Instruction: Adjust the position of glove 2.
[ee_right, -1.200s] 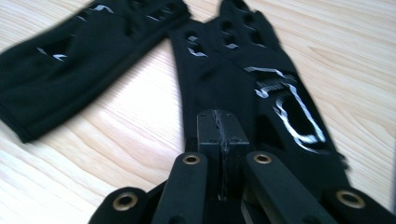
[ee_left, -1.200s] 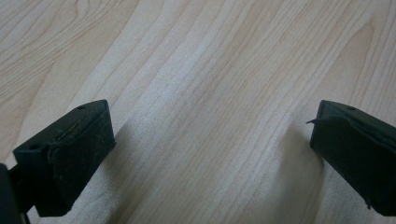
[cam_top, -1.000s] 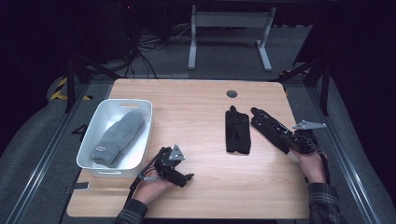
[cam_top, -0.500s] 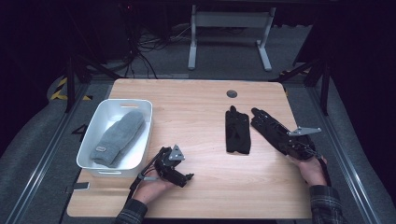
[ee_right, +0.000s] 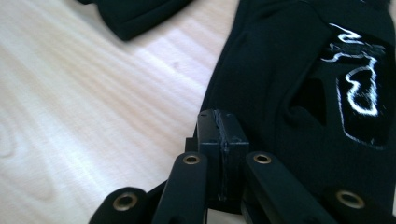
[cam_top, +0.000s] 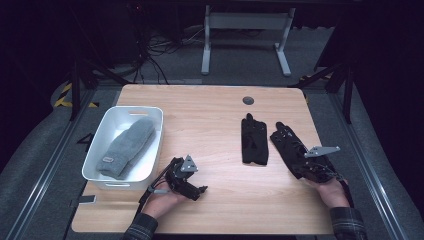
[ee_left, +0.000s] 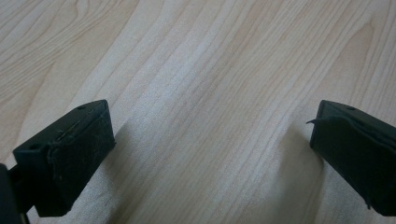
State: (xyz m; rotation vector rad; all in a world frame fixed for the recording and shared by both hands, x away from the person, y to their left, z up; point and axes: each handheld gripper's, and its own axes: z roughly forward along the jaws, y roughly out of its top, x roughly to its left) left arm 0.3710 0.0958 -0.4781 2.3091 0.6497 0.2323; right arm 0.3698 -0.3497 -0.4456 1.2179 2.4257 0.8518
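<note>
Two black gloves lie on the right half of the wooden table (cam_top: 210, 115). One glove (cam_top: 254, 140) lies flat and alone. The other black glove (cam_top: 290, 145) (ee_right: 289, 70) carries a white print, and my right gripper (cam_top: 302, 165) (ee_right: 219, 128) is shut at its cuff edge, its pads pressed together. My left gripper (cam_top: 197, 189) (ee_left: 210, 135) rests near the front edge beside the bin, jaws wide open over bare wood with nothing between them.
A white bin (cam_top: 150, 112) stands at the front left and holds a grey knit piece (cam_top: 127, 147). A round grommet (cam_top: 248, 100) sits near the table's far edge. A desk frame (cam_top: 245, 30) stands on the floor beyond.
The right hand has drawn back toward the table's front edge, and the printed glove has slid a little that way with it. The left gripper has stayed put.
</note>
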